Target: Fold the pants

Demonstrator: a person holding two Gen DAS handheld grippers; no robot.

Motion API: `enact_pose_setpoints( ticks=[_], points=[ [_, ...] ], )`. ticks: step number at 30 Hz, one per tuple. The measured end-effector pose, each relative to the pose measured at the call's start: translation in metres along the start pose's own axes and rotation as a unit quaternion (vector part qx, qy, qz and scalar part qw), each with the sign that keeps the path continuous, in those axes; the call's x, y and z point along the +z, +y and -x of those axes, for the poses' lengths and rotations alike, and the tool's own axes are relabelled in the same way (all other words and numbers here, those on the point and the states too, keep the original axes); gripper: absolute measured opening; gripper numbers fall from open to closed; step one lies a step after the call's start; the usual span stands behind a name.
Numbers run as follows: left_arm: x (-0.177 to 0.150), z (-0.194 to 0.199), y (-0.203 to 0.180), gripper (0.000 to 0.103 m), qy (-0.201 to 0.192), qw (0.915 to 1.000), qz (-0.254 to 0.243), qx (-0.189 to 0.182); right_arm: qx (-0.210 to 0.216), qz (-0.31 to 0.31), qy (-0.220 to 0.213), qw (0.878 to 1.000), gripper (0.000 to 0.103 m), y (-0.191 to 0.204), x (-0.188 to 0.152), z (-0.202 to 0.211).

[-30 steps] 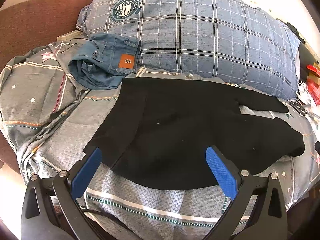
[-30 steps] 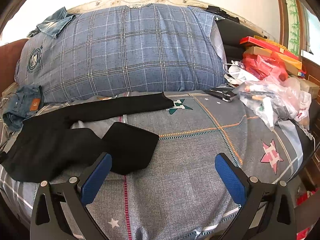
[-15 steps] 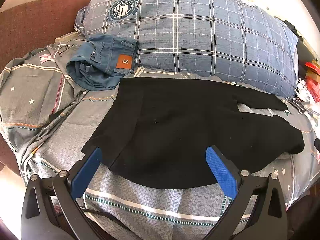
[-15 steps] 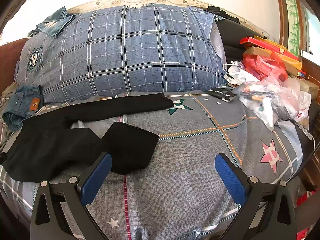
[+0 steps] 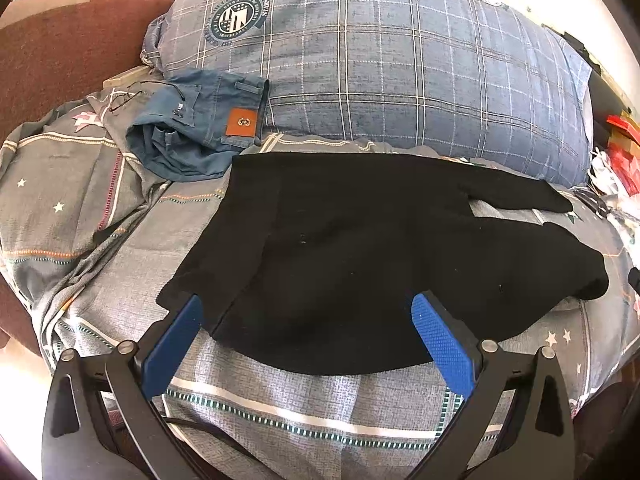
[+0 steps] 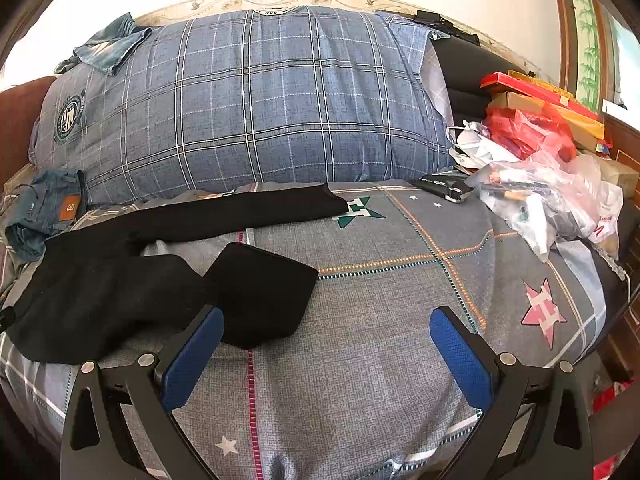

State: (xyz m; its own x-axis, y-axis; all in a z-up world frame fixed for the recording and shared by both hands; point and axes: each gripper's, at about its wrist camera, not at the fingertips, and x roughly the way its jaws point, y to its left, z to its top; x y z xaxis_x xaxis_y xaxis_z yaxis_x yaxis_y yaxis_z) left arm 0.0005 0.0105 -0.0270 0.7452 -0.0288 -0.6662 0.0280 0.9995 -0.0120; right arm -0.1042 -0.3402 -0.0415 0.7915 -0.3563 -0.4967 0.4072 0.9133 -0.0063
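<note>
Black pants [image 5: 352, 248] lie spread on the grey patterned bed cover [image 5: 280, 404], waist to the left, legs running right. In the right wrist view the far leg [image 6: 224, 216] lies straight and the near leg [image 6: 256, 292] is folded back at its end. My left gripper [image 5: 308, 308] is open and empty, hovering over the near edge of the pants' seat. My right gripper [image 6: 328, 320] is open and empty, just right of the near leg's folded end.
A big blue plaid pillow [image 5: 380, 64] lies behind the pants. Folded blue jeans [image 5: 200, 136] sit at the back left. Plastic bags [image 6: 548, 192] and boxes [image 6: 544, 96] crowd the right side. A dark remote-like object [image 6: 444, 188] lies near them.
Both views have shifted only slightly; the left gripper has crept a little toward the pants. Both grippers stay open and the pants have not moved.
</note>
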Motion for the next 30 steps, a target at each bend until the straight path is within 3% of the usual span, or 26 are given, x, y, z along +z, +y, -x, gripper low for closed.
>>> enact_pose_setpoints(
  ticks=[20,30],
  points=[
    [0.0007,0.0001,0.0005,0.103,0.002,1.0,0.0,-0.008,-0.003,0.003,0.002,1.0,0.103,0.003,0.0003,-0.001],
    [0.0016,-0.0058,0.0025,0.103,0.024,0.9995,0.006,-0.02,0.003,0.006,0.005,1.0,0.103,0.0045,0.0012,-0.0014]
  ],
)
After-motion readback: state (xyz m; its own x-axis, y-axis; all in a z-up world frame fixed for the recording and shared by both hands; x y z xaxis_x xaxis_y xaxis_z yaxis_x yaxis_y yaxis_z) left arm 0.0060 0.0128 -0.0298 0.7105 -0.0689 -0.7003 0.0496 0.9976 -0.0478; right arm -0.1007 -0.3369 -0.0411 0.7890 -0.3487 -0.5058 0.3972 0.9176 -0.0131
